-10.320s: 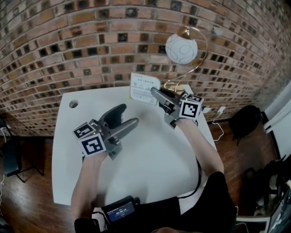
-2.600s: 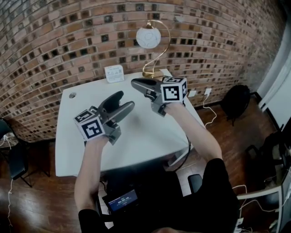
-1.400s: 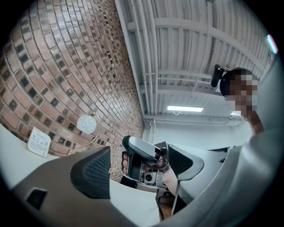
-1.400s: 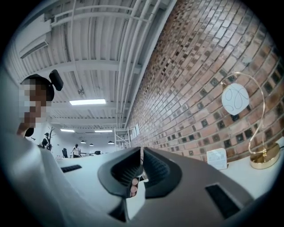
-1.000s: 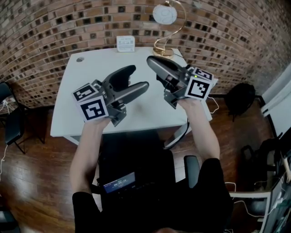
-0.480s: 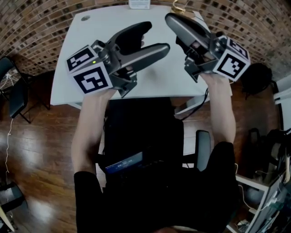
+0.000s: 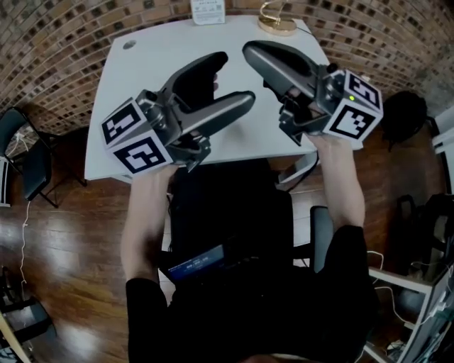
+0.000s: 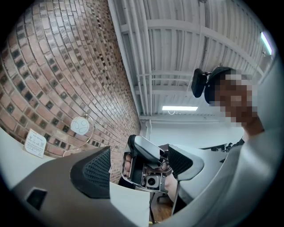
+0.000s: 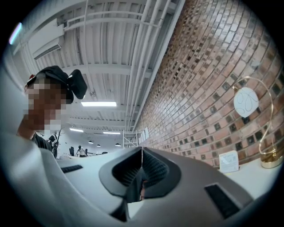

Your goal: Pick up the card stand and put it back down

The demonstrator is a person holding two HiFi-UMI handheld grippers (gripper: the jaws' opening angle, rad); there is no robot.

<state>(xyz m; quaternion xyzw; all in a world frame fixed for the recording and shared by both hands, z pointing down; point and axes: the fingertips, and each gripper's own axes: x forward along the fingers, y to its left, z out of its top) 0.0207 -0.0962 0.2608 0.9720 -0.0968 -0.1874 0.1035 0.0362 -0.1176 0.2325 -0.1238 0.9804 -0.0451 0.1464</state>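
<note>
Right tongs [image 7: 250,49] had just clenched on nothing; left tongs [image 7: 232,79] gaped empty; card stand [image 7: 208,10] stood at the bench's [image 7: 142,92] far edge.

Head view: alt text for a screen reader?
Held up over a white table, the left hand-held gripper is open and the right hand-held gripper has just closed on nothing. The card stand stands untouched at the far edge beside a gold lamp base.
</note>
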